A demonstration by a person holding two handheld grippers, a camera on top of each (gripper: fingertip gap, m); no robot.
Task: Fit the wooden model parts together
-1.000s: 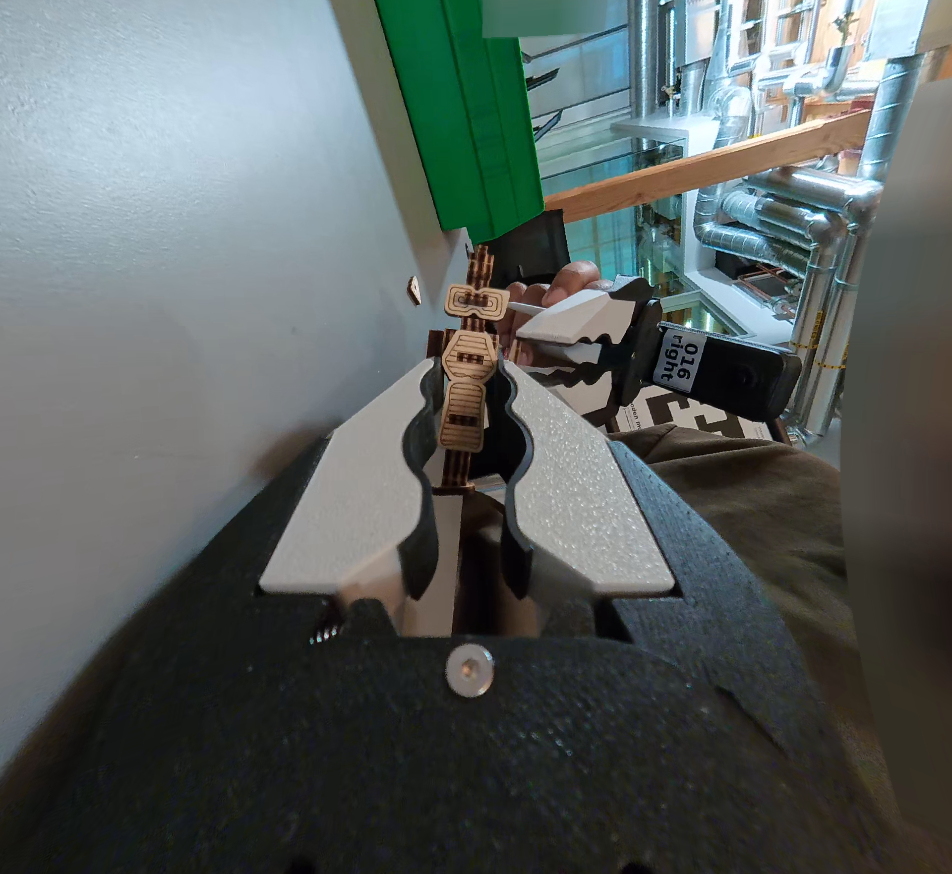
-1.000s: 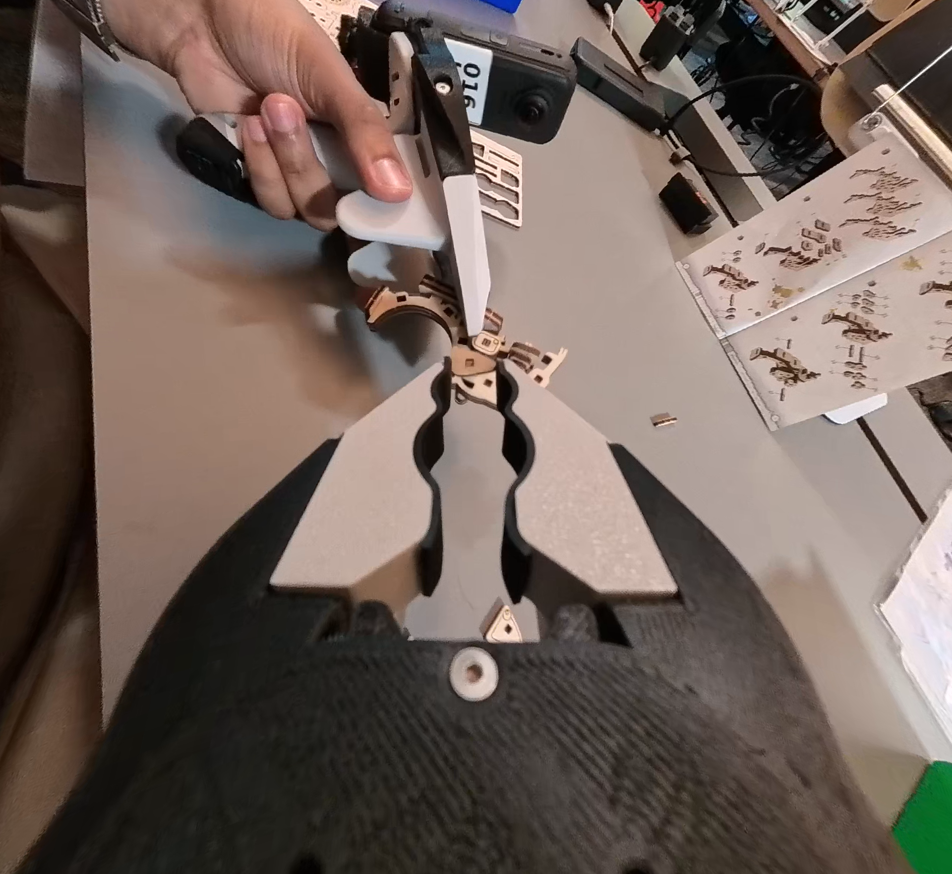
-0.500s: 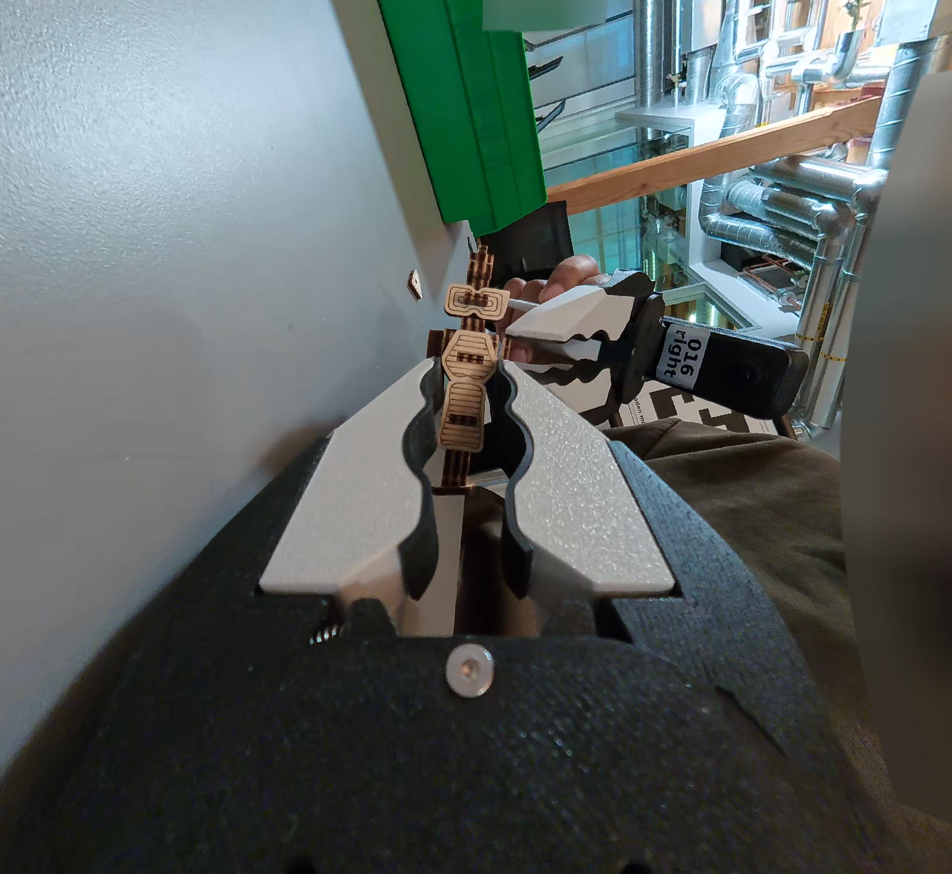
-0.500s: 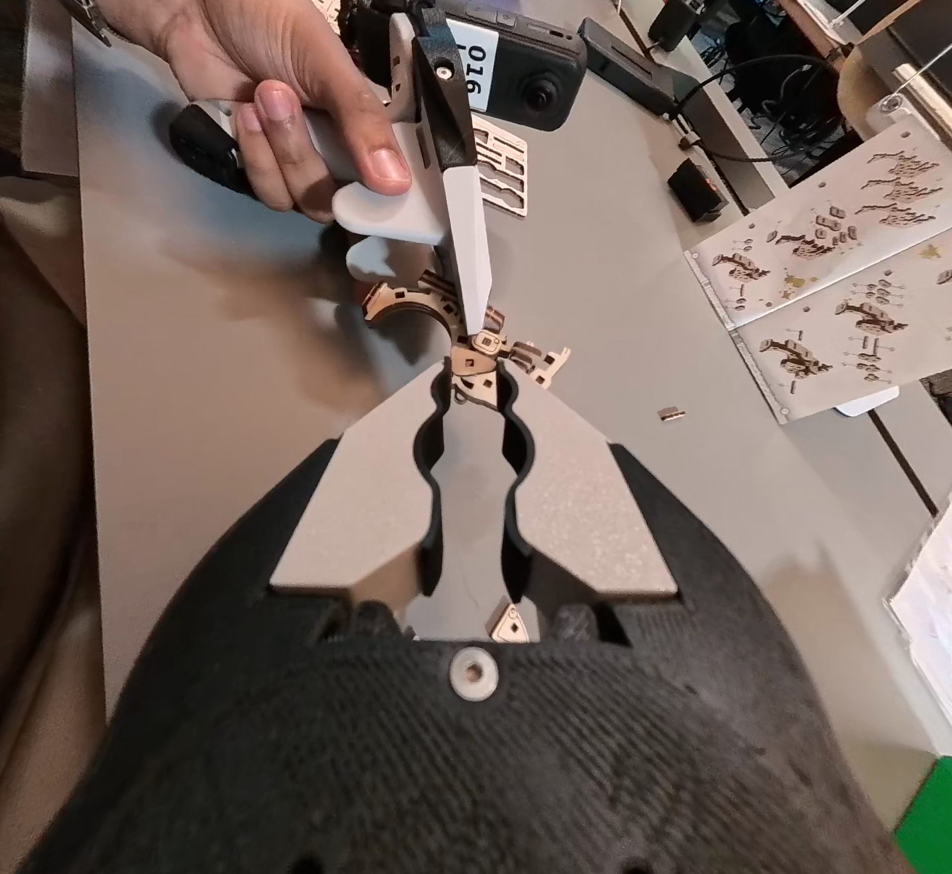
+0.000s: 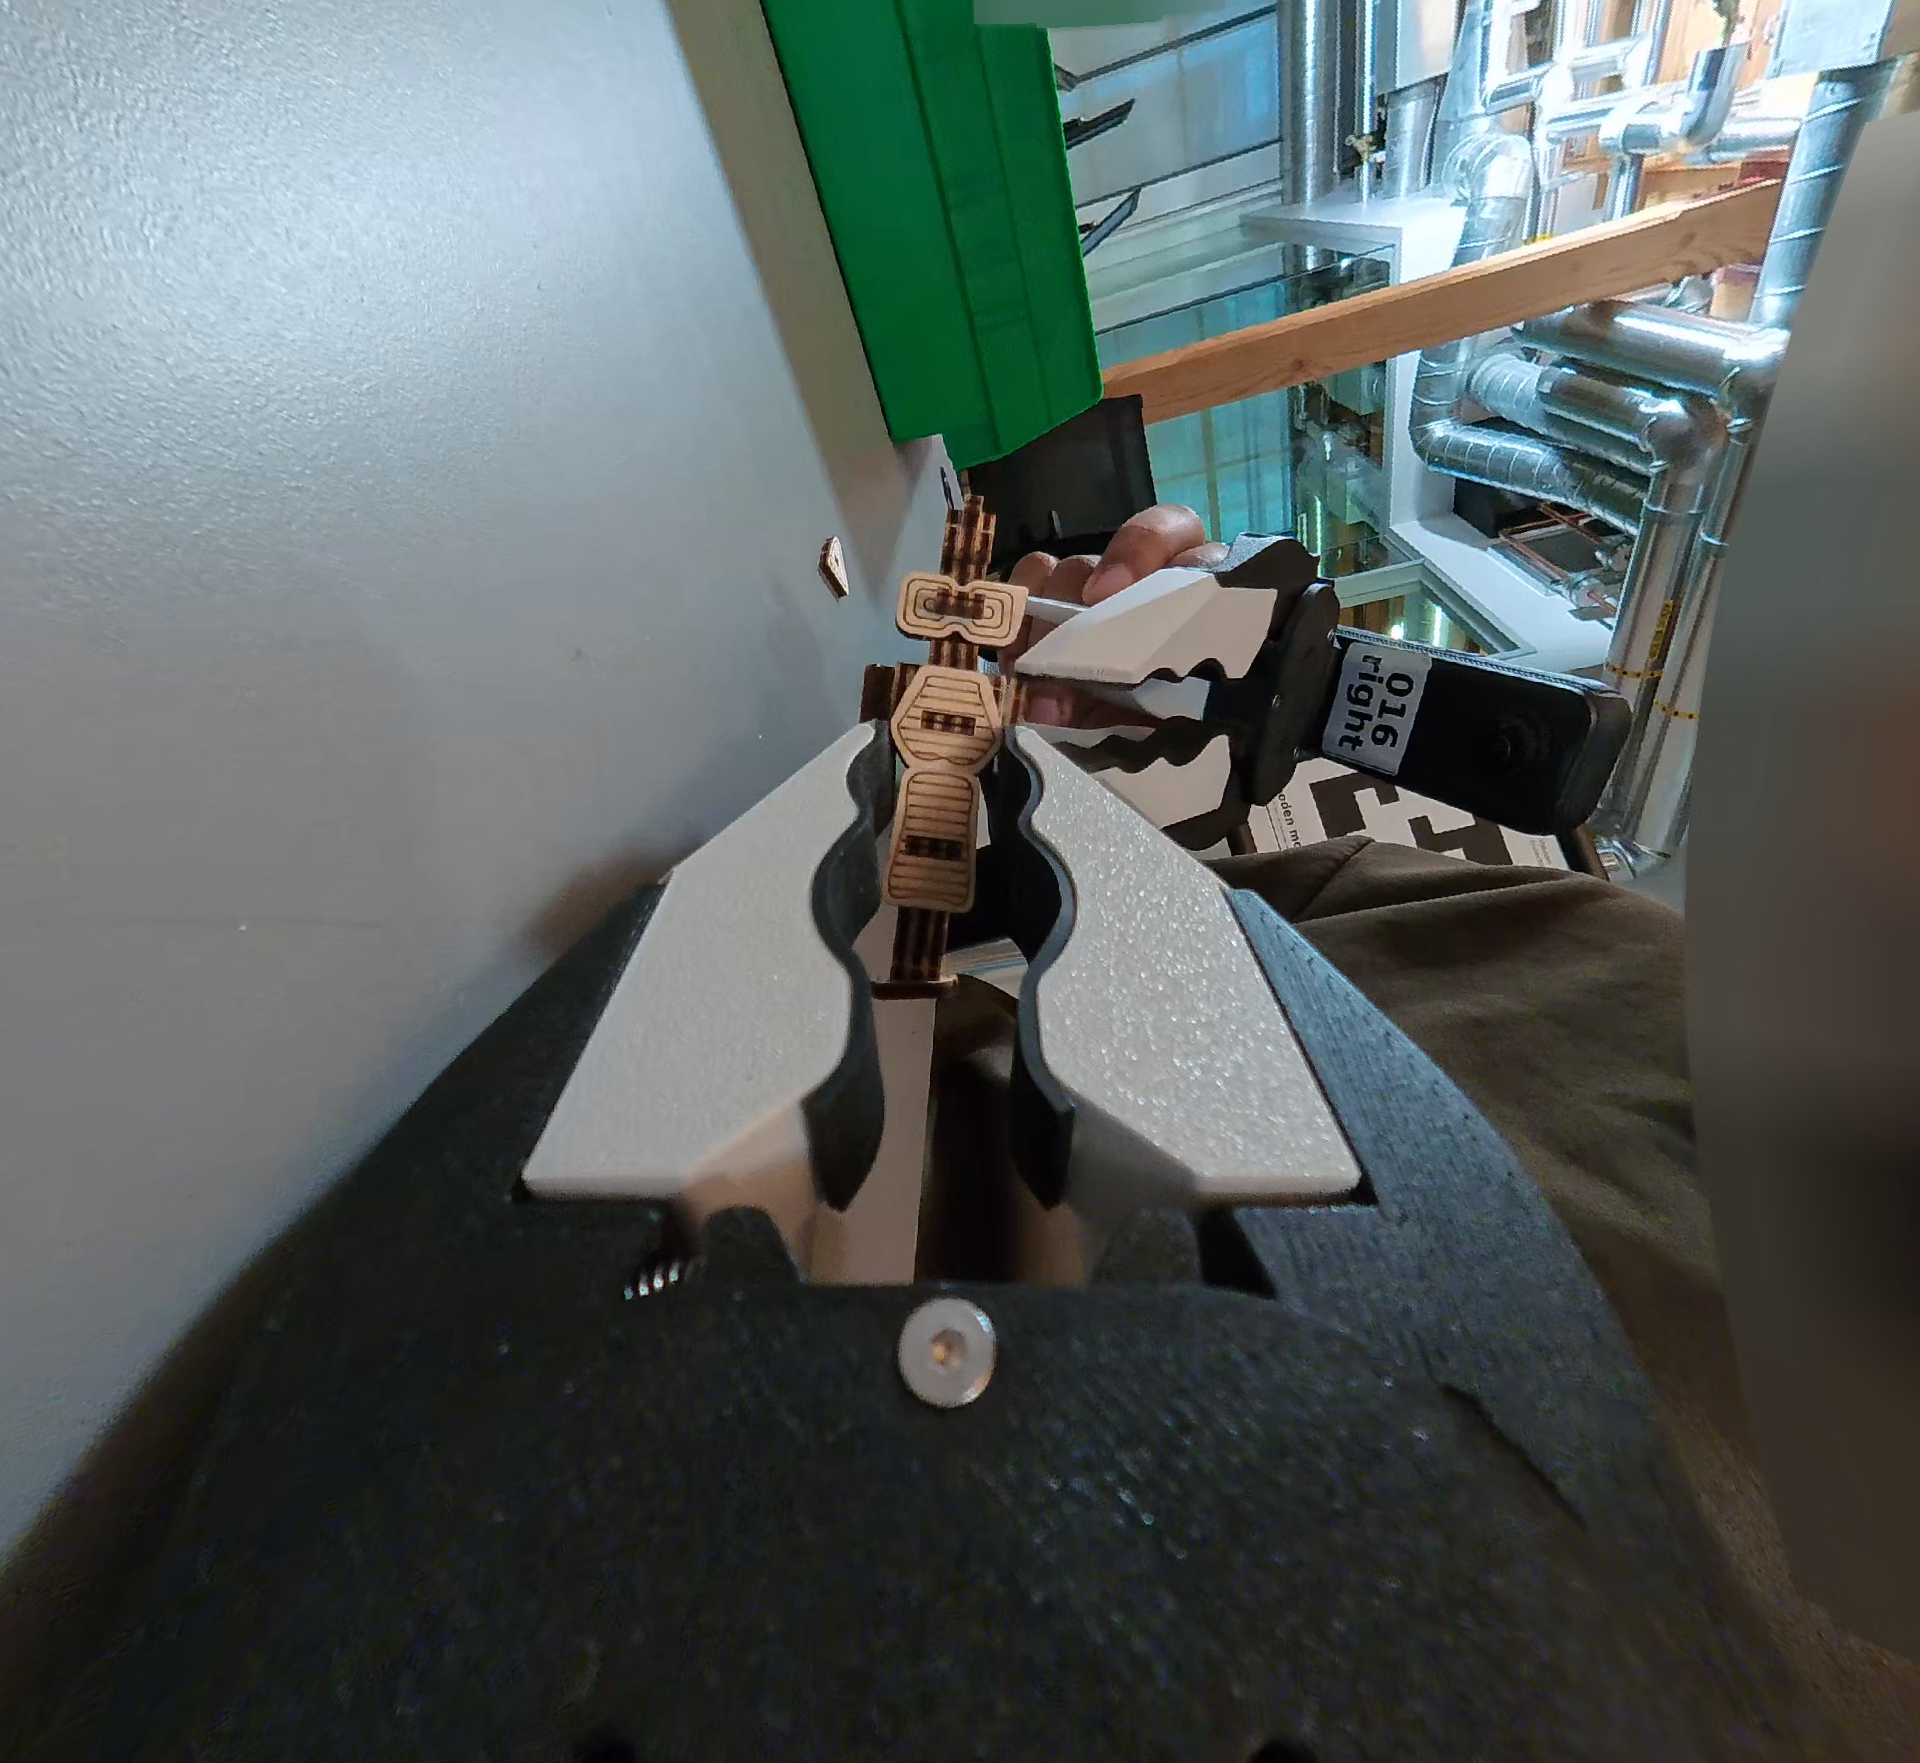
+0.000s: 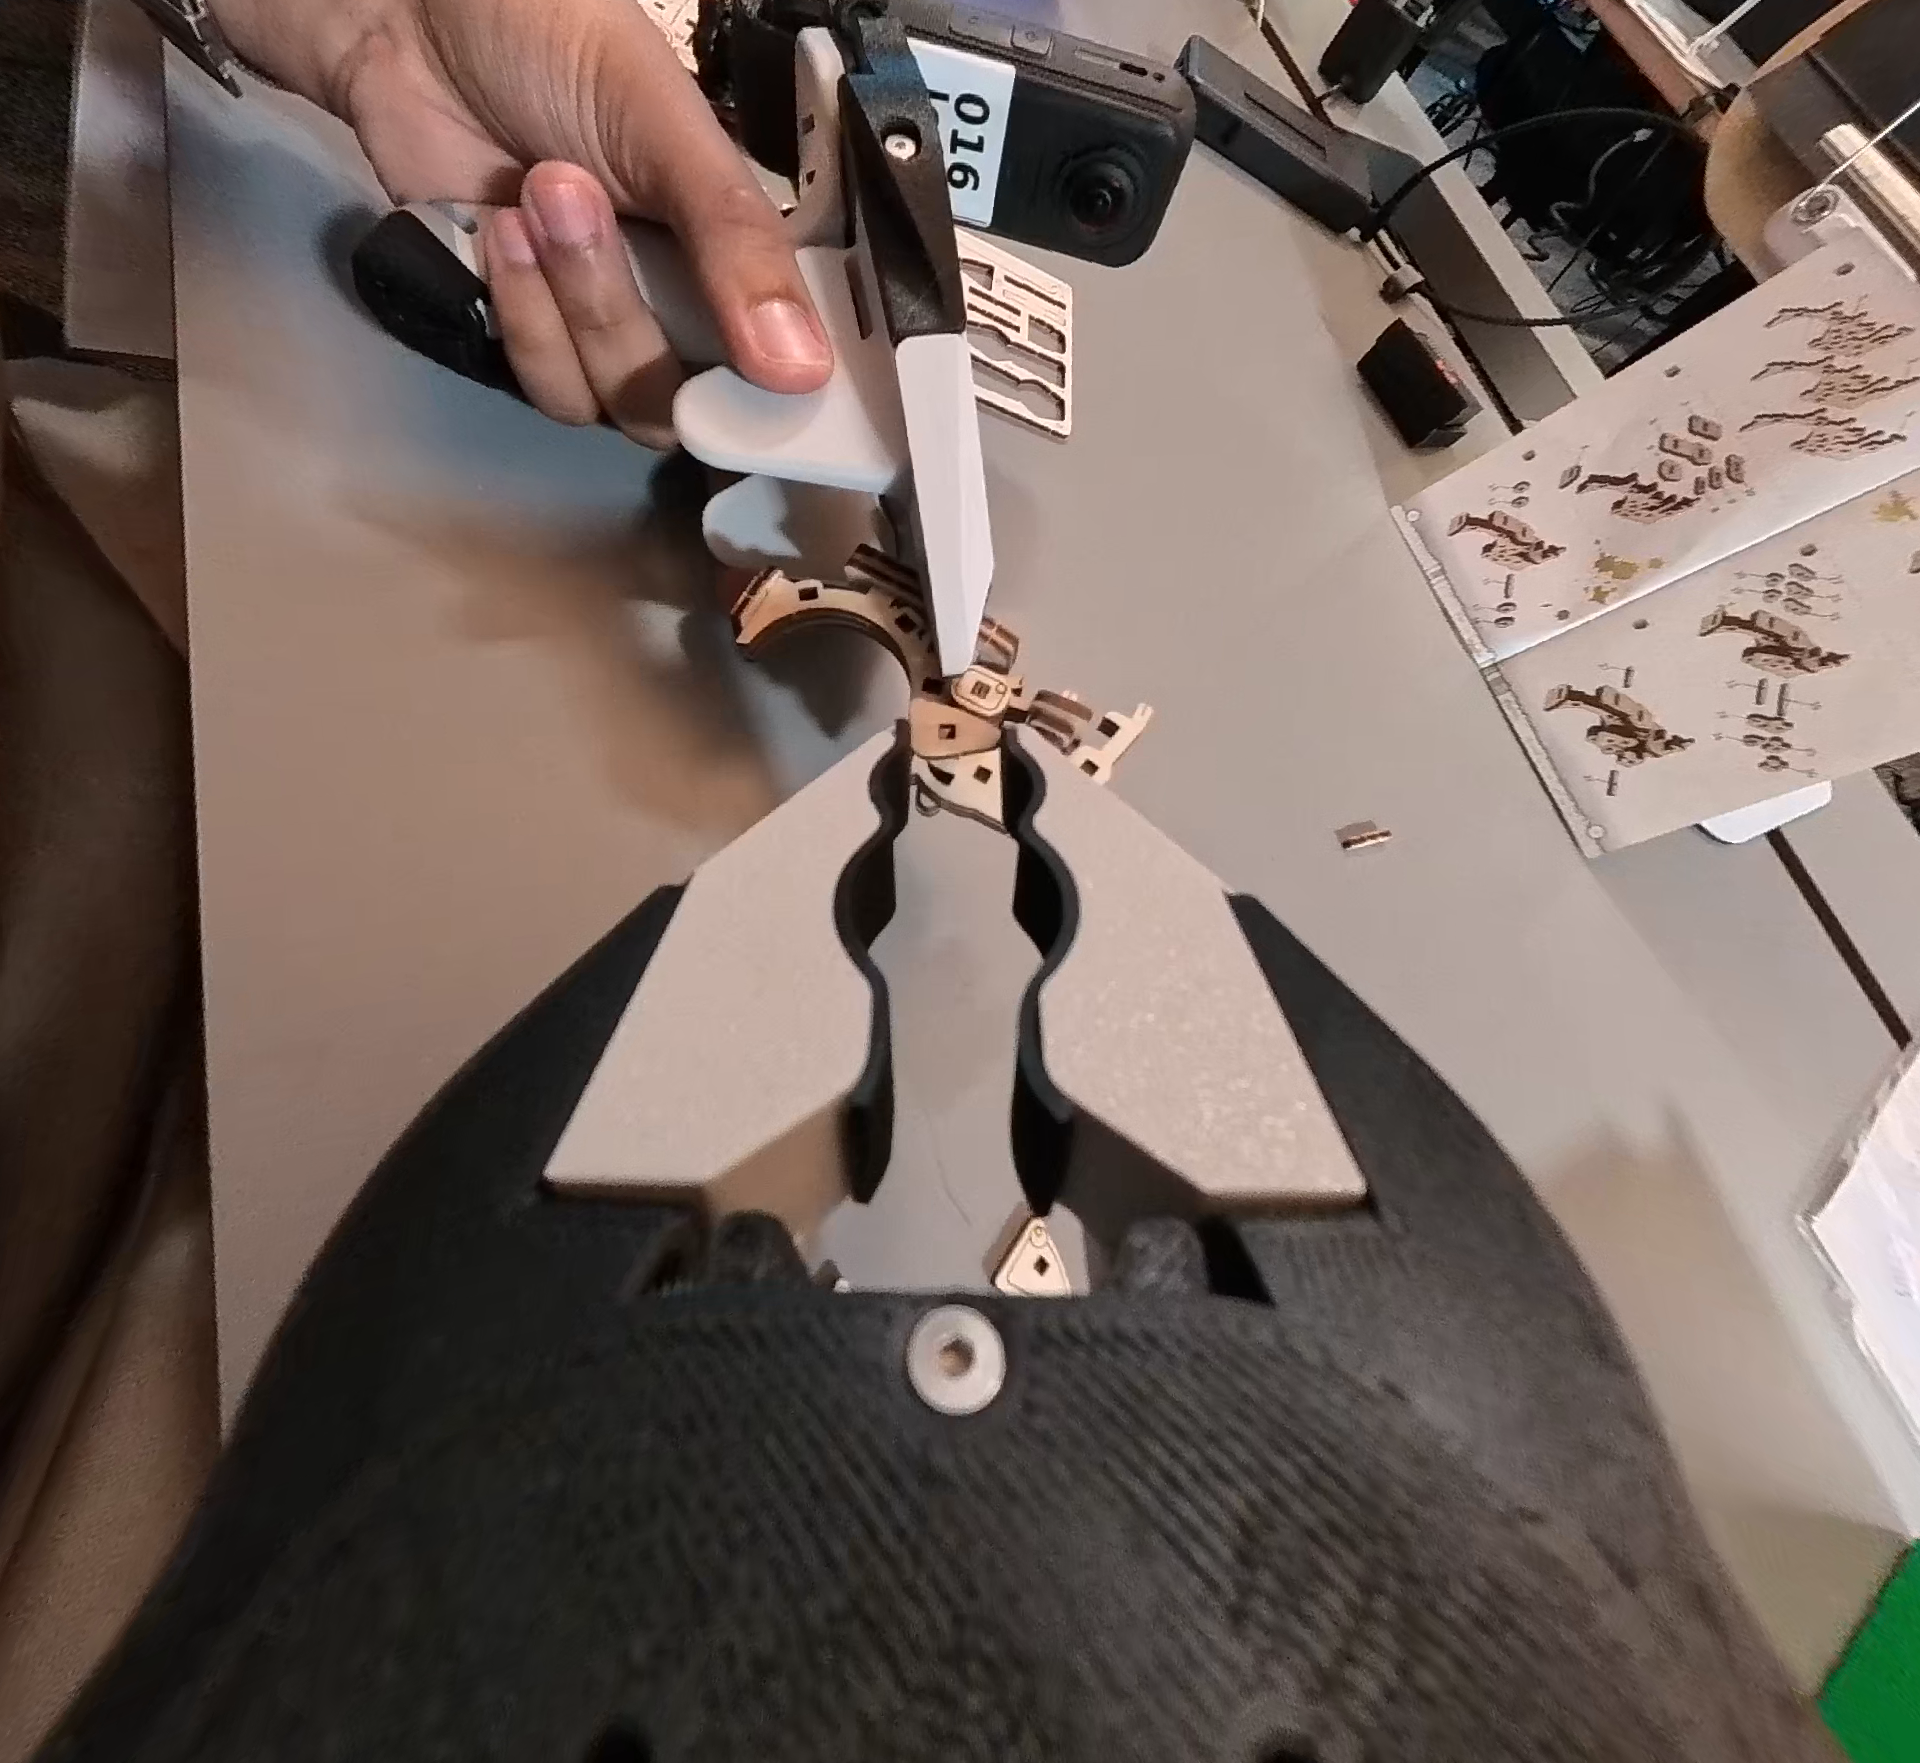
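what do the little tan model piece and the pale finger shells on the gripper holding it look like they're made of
The tan slotted model assembly looks like thin laser-cut plywood: pale matt faces, dark burnt edges and engraved lines. The left hand-held gripper has pale grey finger shells that look like matt, grainy plastic, possibly printed, with black wavy liners that may be rubbery.

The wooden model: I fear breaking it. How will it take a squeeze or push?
The wooden model looks thin, slotted plywood, so probably light and stiff, yet apt to snap at its narrow joints. With both the left gripper and right gripper pinching it, twisting probably risks cracks.
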